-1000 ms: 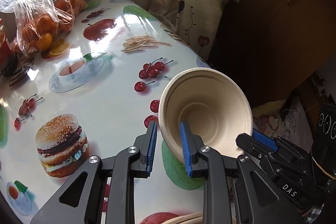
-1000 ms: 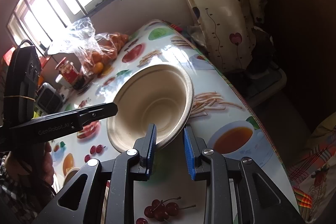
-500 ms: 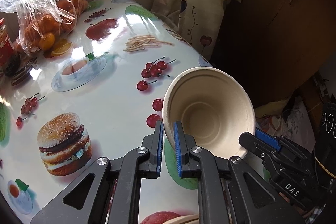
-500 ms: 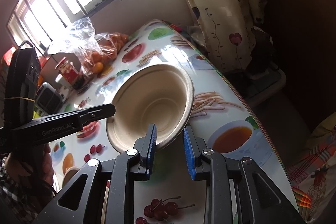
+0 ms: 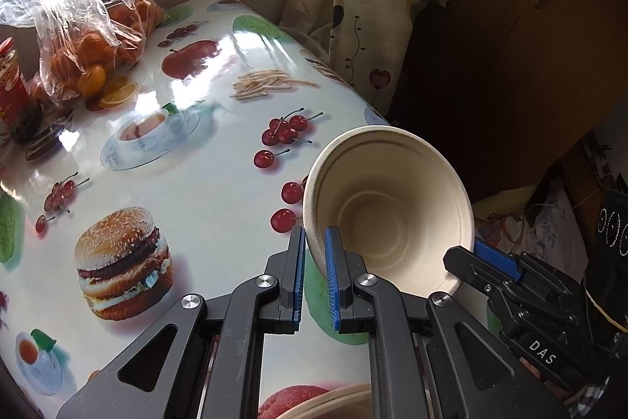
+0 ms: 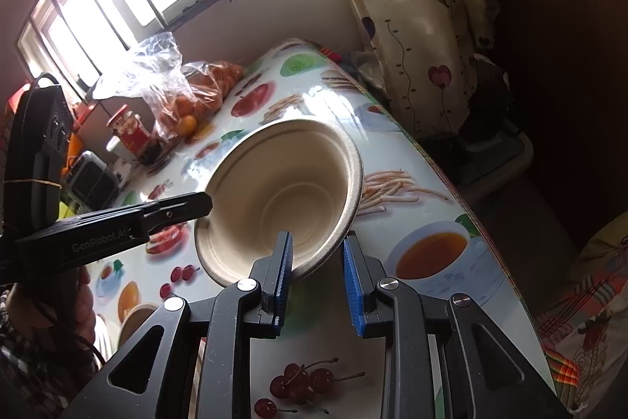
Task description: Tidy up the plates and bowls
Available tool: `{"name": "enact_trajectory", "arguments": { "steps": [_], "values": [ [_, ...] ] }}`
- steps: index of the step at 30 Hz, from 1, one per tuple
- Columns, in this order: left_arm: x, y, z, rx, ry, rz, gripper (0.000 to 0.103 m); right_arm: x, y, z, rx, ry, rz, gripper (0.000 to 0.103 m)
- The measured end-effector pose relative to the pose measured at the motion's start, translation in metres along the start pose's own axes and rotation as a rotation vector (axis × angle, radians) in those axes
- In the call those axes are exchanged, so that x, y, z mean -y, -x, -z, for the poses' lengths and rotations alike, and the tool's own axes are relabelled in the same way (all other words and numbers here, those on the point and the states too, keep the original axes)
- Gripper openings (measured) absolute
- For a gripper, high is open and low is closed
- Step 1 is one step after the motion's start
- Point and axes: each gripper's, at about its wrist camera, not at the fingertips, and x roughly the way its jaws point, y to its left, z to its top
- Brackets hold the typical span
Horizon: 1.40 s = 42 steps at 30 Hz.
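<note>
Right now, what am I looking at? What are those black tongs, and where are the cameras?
No robot here: a person holds a two-fingered claw in each hand, and each carries a camera looking along its fingers. One picture comes from the left claw, the other from the right claw. Both pinch the rim of one pale bowl, tilted over a table with a food-print cover. A bag of oranges lies at the far end.

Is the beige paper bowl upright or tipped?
Tipped. The beige paper bowl faces sideways toward the camera, its empty inside showing, lifted off the table with its rim between both hand-held grippers' blue pads.
</note>
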Motion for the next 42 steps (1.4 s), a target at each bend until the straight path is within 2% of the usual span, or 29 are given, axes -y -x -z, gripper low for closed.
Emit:
{"name": "enact_trajectory", "arguments": {
  "steps": [42],
  "values": [
    [0.002, 0.085, 0.045, 0.129, -0.008, -0.02, 0.011, -0.056, 0.064, 0.034, 0.069, 0.098, -0.035, 0.025]
  ]
}}
